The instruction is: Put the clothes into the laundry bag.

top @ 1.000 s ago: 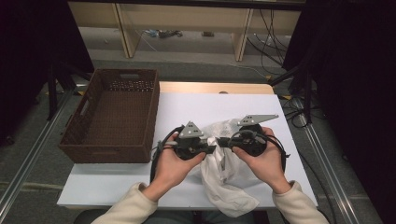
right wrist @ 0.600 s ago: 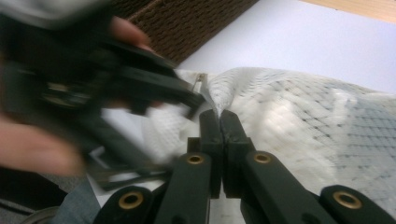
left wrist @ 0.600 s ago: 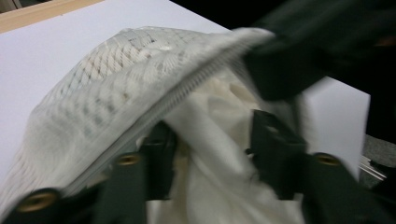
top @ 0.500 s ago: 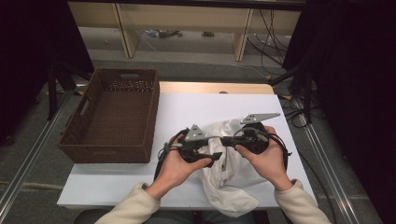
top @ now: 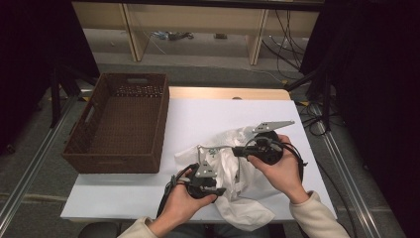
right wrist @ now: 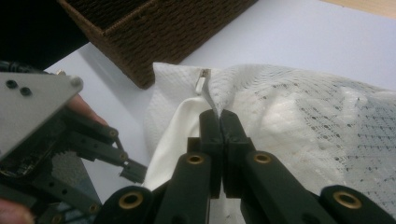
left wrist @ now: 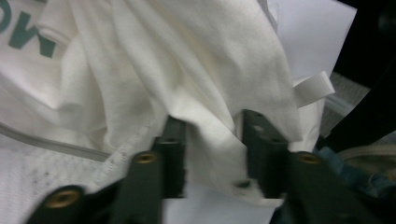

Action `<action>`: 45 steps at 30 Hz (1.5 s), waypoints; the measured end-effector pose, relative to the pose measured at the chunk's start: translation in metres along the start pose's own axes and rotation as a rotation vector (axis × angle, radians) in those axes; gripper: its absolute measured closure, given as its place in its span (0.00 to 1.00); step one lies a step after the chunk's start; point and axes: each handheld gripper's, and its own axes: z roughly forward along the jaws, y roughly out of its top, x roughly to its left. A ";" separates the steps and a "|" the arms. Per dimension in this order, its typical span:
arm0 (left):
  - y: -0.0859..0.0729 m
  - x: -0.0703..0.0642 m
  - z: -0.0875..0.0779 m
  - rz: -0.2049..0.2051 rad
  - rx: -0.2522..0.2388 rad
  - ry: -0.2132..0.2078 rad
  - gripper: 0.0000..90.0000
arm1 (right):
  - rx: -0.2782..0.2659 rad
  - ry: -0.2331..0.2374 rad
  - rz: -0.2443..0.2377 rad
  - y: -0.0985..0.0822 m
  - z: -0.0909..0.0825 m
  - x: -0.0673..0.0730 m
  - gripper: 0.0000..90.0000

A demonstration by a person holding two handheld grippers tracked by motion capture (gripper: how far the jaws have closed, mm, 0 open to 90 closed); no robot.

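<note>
A crumpled white cloth (top: 250, 198) with mesh lining and teal lettering lies on the white table (top: 208, 114), spilling over its near edge. My right gripper (top: 236, 151) points left and is shut on the cloth's upper edge, by a small grey tab (right wrist: 205, 84); in the right gripper view its jaws (right wrist: 219, 115) meet on the fabric (right wrist: 303, 116). My left gripper (top: 221, 191) sits lower, at the cloth's near side. Its jaws (left wrist: 215, 119) have just been closing, with a loose fold of the cloth (left wrist: 187, 60) between them and a gap still showing.
An empty brown wicker basket (top: 111, 161) stands on the table's left side, its corner (right wrist: 163, 32) close beyond the cloth. Bare table lies behind the cloth. Shelf legs and cables sit on the floor past the far edge.
The left gripper has dropped away from the right one, down and toward the person, to the cloth's near part. The cloth has spread wider. The right gripper has stayed put.
</note>
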 end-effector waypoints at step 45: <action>0.007 -0.002 0.001 0.010 -0.050 0.027 0.66 | -0.012 0.004 -0.009 0.001 -0.001 0.002 1.00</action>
